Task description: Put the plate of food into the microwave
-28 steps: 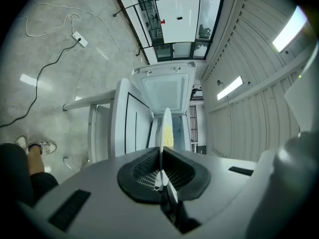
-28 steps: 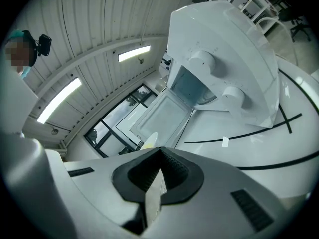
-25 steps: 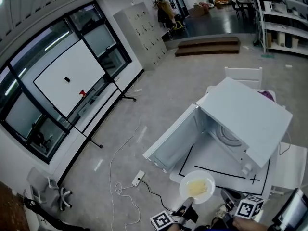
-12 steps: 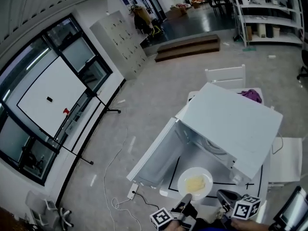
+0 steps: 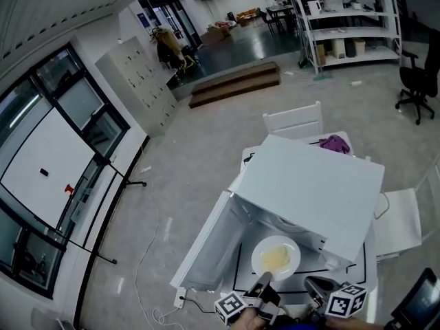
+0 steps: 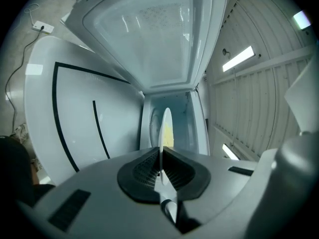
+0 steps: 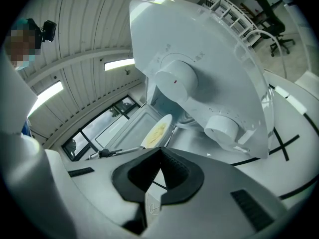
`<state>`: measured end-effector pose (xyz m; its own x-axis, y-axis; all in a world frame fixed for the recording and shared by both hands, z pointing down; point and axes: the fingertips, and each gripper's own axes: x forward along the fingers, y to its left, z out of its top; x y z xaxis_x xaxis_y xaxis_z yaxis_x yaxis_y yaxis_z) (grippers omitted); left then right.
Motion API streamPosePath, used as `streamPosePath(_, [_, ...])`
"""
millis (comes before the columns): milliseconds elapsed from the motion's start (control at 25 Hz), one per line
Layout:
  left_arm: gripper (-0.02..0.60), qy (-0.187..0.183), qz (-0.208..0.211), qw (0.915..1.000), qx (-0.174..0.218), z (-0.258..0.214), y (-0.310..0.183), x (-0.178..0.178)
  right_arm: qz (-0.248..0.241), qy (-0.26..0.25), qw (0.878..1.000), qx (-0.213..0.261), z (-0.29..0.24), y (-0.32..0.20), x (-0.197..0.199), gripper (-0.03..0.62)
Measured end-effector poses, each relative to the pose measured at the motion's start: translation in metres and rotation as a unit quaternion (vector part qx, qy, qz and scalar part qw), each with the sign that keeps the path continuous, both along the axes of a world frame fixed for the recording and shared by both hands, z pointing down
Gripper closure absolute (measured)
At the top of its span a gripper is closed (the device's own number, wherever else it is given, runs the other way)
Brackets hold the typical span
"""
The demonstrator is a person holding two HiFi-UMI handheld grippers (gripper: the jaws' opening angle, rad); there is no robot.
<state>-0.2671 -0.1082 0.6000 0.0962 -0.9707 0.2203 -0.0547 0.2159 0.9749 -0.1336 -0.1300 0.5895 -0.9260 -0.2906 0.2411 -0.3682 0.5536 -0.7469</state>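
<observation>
A white plate [image 5: 276,258] with yellow food hangs at the mouth of the white microwave [image 5: 309,184], whose door [image 5: 210,249] swings open to the left. My left gripper [image 5: 265,282] is shut on the plate's near rim. In the left gripper view the plate [image 6: 165,126] stands edge-on between the jaws of the left gripper [image 6: 160,158], in front of the open cavity. My right gripper [image 5: 313,289] sits just right of the left one, shut on nothing. The right gripper [image 7: 159,152] faces the plate [image 7: 156,132] and the microwave's knob panel [image 7: 199,68].
The microwave stands on a white table [image 5: 370,267] marked with black lines. White chairs stand behind [image 5: 295,122] and to the right [image 5: 399,222]; a purple cloth [image 5: 335,143] lies behind the microwave. A power strip [image 5: 180,295] and cable lie on the floor at left.
The plate has moved forward with my left gripper, from above the table's front edge to the microwave's opening. The head view has shifted, so the microwave sits lower and nearer.
</observation>
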Motion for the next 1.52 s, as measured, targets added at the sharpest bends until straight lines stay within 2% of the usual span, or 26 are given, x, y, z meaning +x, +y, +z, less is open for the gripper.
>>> streamPosePath(640, [0.566, 0.008, 0.044, 0.9988, -0.021, 0.029, -0.055, -0.025, 0.039, 0.029, 0.999, 0.02, 0.001, -0.008, -0.02, 0.594])
streamPosePath(1520, [0.566, 0.006, 0.082, 0.9951, -0.055, 0.049, -0.105, -0.033, 0.09, 0.05, 0.994, 0.021, 0.001, -0.009, -0.02, 0.594])
